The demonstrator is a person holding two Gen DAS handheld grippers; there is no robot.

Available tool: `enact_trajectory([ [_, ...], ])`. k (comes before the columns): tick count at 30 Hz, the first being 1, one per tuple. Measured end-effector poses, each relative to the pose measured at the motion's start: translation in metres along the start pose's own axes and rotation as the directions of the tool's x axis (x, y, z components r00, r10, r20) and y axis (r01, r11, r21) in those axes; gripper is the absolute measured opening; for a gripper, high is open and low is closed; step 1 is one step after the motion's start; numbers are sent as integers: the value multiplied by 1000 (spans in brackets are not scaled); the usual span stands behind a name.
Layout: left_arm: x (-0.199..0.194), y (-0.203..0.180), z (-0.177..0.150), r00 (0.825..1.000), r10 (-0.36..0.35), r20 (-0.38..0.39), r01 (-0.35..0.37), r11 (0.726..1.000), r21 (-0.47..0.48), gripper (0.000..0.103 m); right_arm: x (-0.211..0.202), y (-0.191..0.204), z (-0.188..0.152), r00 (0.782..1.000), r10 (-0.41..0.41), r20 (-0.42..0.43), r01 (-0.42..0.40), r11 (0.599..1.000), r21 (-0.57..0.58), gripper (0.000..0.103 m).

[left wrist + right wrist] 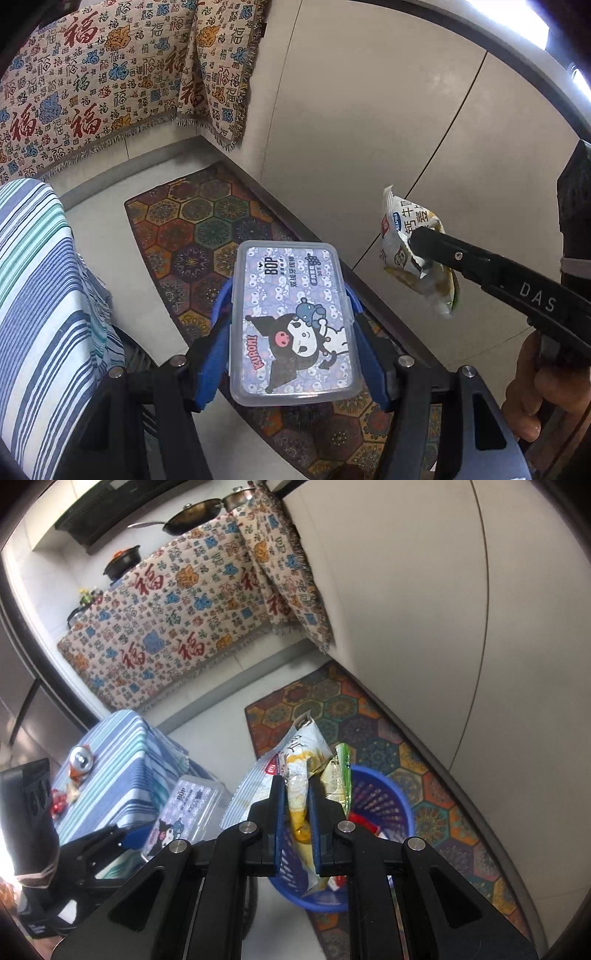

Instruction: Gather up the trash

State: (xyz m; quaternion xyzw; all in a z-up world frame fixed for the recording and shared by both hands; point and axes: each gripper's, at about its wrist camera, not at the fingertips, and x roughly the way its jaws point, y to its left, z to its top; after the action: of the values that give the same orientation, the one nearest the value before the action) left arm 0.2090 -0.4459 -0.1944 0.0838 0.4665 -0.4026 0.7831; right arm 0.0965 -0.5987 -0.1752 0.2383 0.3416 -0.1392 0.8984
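Blue basket [384,812] waits on the patterned rug's near edge.
Right gripper [297,805] pinches crumpled snack wrappers [299,775] above its rim; left gripper [291,325] clamps a plastic box [291,321]. Light wrappers, released off-centre, could flutter past.

Pale tiled floor [221,716] carries patterned hexagon rug [369,723], laid along base of white cabinet fronts. Blue slotted basket [384,797] stands on rug, wrappers inside. Low stand under blue-striped cloth [125,753] stands on floor beside rug; on cloth lie dented drink can [82,761] and small red-and-white scraps [62,797]. Far worktop under cream cloth with red characters [177,627] bears frying pan [192,515], steel pot [240,496], dark lidded pot [123,563].
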Motion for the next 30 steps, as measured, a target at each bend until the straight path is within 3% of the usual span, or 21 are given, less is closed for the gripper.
enact_trajectory([
  [7, 24, -1, -2, 1000, 1, -14, -1, 1000, 9, 65, 12, -11, 3, 1000, 1, -1, -1, 999, 39, 11],
  [10, 36, -3, -4, 1000, -12, -14, 13, 1000, 23, 65, 18, -14, 3, 1000, 12, 9, -12, 997, 75, 17],
  [13, 54, -2, -2, 999, -34, -27, 34, 999, 32, 75, 16, -19, 5, 999, 17, 49, -22, 994, 110, 52],
  [17, 56, 3, 0, 1000, -14, -15, 14, 1000, 13, 75, -1, -18, 14, 994, -13, 113, 1, 994, 110, 54],
  [21, 20, 9, 2, 998, -32, 56, 33, 999, -17, 75, -27, -5, 20, 977, -74, 201, 64, 996, 56, 67],
  [25, -41, 16, -5, 992, -38, 122, 42, 999, -30, 75, -50, 24, 21, 953, -130, 272, 142, 989, -25, 86],
  [30, -116, 39, -38, 991, 12, 130, -7, 999, -39, 77, -63, 76, 10, 950, -105, 293, 159, 973, -169, 97],
])
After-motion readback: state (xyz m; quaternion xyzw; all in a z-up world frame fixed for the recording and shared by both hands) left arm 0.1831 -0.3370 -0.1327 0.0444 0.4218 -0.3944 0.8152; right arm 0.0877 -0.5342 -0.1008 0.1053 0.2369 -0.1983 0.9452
